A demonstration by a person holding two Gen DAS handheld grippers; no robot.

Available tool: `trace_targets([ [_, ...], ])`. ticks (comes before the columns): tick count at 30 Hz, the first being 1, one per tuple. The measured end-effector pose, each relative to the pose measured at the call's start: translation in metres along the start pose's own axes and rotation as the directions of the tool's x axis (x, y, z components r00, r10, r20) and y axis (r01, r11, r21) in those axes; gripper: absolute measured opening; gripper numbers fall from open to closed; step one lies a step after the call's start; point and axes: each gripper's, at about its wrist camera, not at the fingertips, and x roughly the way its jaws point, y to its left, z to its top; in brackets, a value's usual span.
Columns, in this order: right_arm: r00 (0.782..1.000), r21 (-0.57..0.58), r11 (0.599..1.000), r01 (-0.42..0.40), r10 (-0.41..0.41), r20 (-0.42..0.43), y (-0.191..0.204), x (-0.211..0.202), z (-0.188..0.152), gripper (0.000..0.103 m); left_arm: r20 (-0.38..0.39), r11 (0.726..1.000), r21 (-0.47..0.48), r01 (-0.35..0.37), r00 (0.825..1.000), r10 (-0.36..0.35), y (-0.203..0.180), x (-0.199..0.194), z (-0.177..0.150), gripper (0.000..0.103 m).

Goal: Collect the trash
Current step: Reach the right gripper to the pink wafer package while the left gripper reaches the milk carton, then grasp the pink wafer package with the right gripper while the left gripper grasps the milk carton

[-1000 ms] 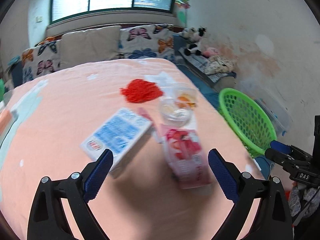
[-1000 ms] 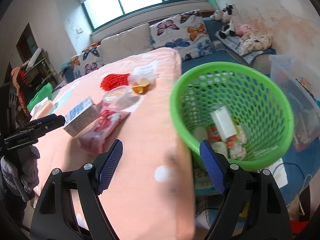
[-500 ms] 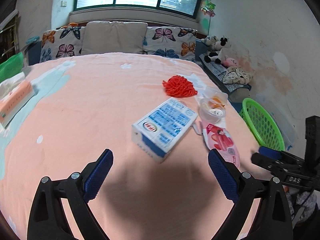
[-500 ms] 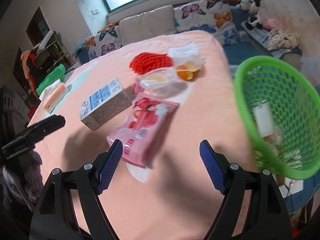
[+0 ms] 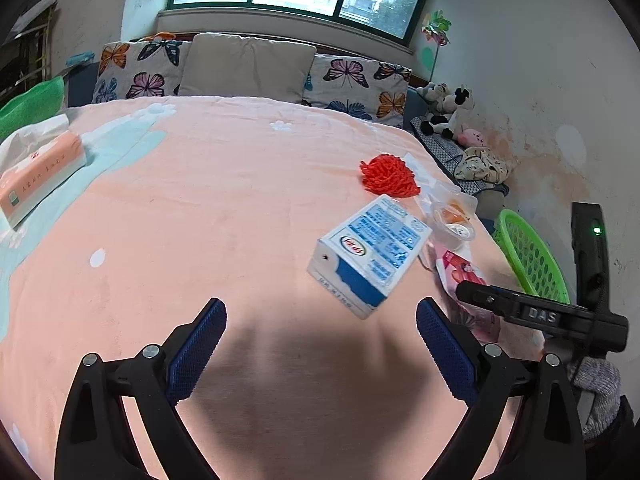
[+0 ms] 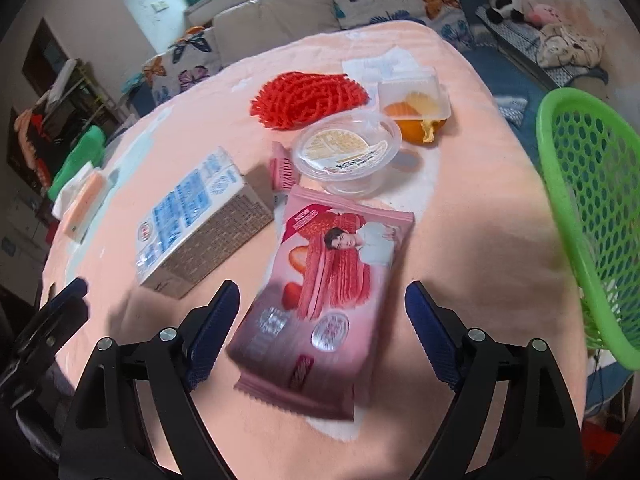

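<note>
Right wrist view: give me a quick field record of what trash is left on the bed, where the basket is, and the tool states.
surface: pink blanket
nearest item: pink snack packet, lying flat between the open fingers of the right tool, not gripped; jaws have just been opening
beside it: milk carton
farther: clear plastic cup, red mesh net, clear tray with orange peel
basket: green basket, off the bed's edge
left tool: open, empty

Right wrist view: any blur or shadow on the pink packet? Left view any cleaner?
Right wrist view: pink packet is soft at its near end, which lies in a dark shadow between the open right gripper; far end sharper. Left wrist view: carton crisp, a broad shadow on the blanket by the left gripper; strong fisheye bending at the edges.
</note>
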Motion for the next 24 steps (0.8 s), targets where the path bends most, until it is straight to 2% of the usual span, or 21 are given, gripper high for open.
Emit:
trace_targets([
  [3,1.0,-0.006,1.0,0.027,-0.027,0.001,0.005,0.007,0.002,0.089,0.0,1.0,-0.006,0.0,1.0,0.0,0.004,0.0,-0.001,0.093],
  [8,0.992,-0.073,0.99,0.124,-0.125,-0.006,0.018,0.014,0.001,0.087,-0.001,1.0,-0.002,-0.005,1.0,0.005,0.004,0.001,0.0,0.093],
  [11,0.985,-0.105,0.98,0.169,-0.17,0.001,0.019,0.015,-0.003,0.078,0.001,1.0,0.015,-0.004,1.0,0.004,0.001,0.002,0.002,0.093],
  [13,0.984,-0.118,0.977,0.18,-0.181,0.004,0.018,0.014,-0.004,0.068,0.002,1.0,0.029,-0.004,1.0,0.004,-0.002,0.003,0.004,0.093],
  [16,0.988,-0.111,0.982,0.154,-0.155,0.0,0.012,0.01,-0.005,0.06,-0.002,0.999,0.048,0.001,1.0,-0.001,-0.007,0.008,0.006,0.093],
  [24,0.991,-0.09,0.988,0.128,-0.124,0.041,-0.004,-0.021,-0.017,0.059,-0.02,0.989,0.149,-0.005,1.0,0.009,-0.028,0.024,0.015,0.093],
])
